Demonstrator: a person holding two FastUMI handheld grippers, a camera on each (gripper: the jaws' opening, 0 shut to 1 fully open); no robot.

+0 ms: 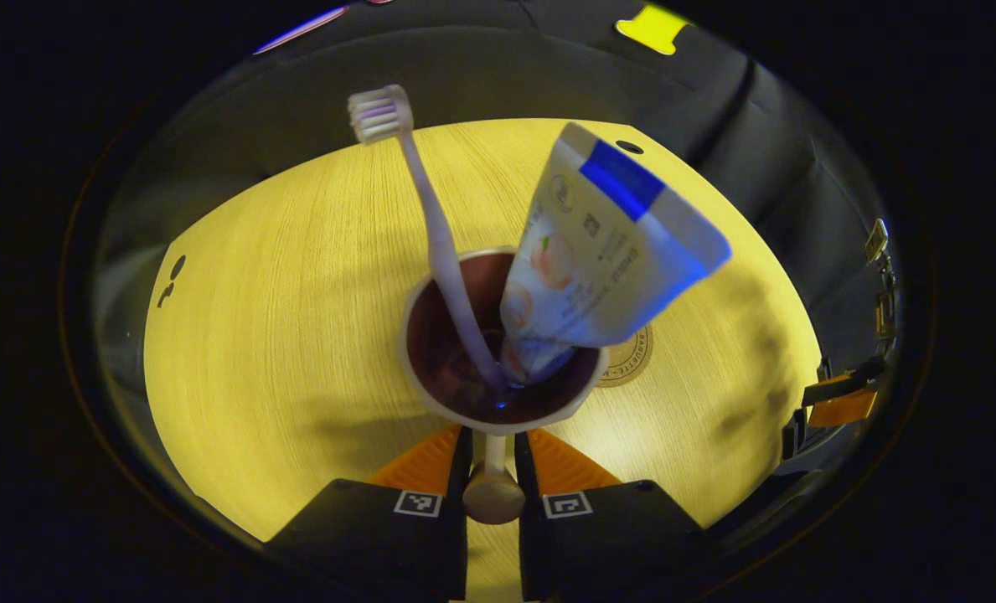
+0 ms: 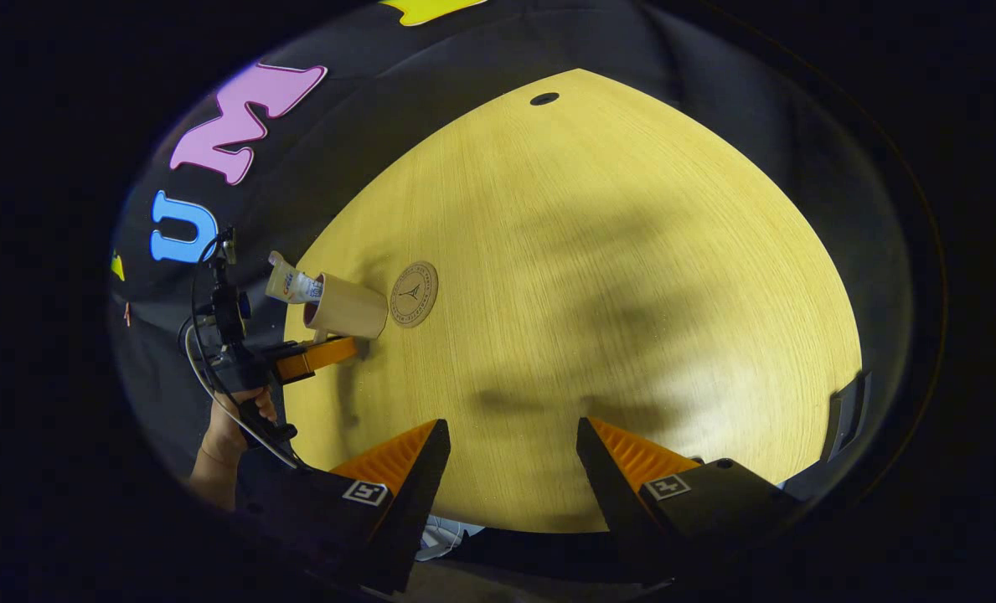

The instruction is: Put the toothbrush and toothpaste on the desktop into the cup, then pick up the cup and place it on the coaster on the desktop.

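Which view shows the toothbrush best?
The left gripper view: the toothbrush stands close up in the cup, bristles upward. In the right gripper view the cup is small and far; I cannot make out the toothbrush.

the bench (image 2: 598,276) is lit warmly from above; soft shadows are cast; edges are bent and darkened.

Just a light wood counter (image 2: 632,276) with a small dark hole (image 2: 544,99) near its far edge, black cloth (image 2: 430,109) behind.
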